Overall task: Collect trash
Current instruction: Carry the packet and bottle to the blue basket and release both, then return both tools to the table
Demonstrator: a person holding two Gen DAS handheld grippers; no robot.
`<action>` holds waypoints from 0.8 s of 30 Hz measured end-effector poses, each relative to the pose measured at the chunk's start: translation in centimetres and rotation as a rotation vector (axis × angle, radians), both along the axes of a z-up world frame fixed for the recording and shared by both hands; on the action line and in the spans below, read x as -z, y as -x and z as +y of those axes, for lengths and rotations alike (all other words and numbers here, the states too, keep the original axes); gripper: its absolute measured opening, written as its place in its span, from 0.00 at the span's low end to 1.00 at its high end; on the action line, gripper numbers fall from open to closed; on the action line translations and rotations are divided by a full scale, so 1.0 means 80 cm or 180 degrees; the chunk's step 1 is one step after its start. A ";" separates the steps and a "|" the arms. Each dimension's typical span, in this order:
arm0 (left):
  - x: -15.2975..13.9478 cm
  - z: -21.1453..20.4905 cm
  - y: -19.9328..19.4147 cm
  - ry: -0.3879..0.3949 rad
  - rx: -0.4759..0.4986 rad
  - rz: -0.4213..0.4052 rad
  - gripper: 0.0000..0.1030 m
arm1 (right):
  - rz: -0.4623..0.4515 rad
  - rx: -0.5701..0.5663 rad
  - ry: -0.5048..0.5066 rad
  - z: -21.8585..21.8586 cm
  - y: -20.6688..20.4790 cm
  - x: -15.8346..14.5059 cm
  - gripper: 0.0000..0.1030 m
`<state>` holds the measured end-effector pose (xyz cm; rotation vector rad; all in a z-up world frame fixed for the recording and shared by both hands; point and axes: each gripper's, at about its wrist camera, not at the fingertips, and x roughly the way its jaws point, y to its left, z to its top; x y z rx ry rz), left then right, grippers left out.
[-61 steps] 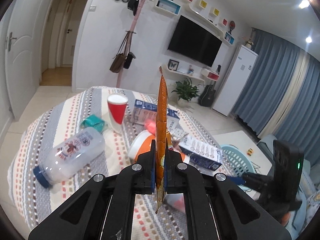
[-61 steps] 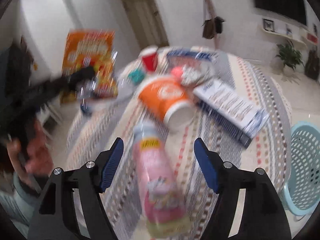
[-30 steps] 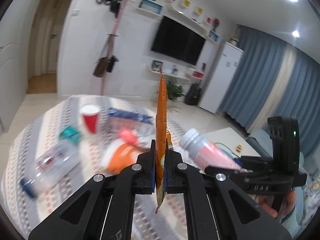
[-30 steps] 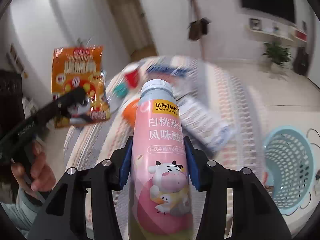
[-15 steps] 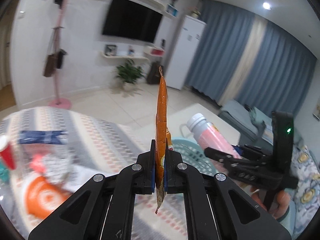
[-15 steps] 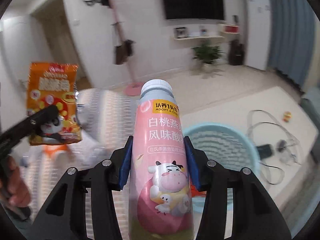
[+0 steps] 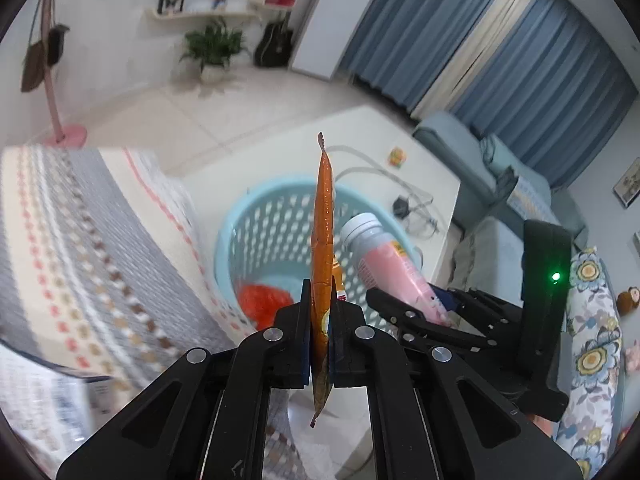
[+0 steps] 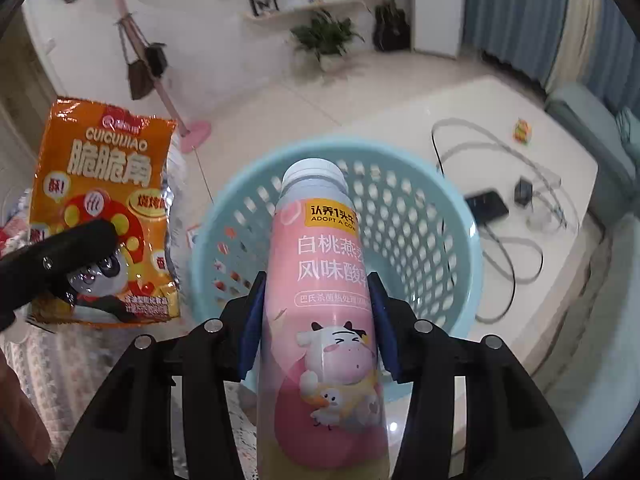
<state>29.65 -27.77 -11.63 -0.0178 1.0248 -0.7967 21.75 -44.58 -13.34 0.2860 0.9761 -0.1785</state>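
Both hand-held grippers have swung from the striped tabletop (image 7: 80, 240) to above the pale blue perforated plastic basket (image 8: 448, 240).
Left hand-held gripper (image 7: 320, 320) pinches the flat orange snack packet (image 7: 323, 216); right hand-held gripper (image 8: 316, 320) clamps the pink white-capped yogurt bottle (image 8: 320, 280).

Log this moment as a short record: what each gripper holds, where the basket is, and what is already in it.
left gripper: shut on the orange snack bag, pinched edge-on
right gripper: shut on the pink yogurt bottle, cap pointing forward
basket: light blue, perforated, on the floor beside the table
basket contents: something red-orange at the bottom
release: not yet done for either item
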 end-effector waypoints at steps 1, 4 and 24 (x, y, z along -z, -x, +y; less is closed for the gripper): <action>0.008 -0.004 -0.002 -0.0031 0.0001 0.0034 0.05 | 0.0038 0.0034 -0.0043 -0.003 0.003 0.007 0.45; 0.022 -0.013 -0.005 -0.0094 0.0007 0.0101 0.26 | 0.0088 0.0104 -0.0208 -0.014 0.007 0.021 0.45; -0.040 0.079 0.068 0.0177 -0.0154 -0.0395 0.44 | -0.0604 0.0015 0.0285 0.038 0.047 -0.052 0.70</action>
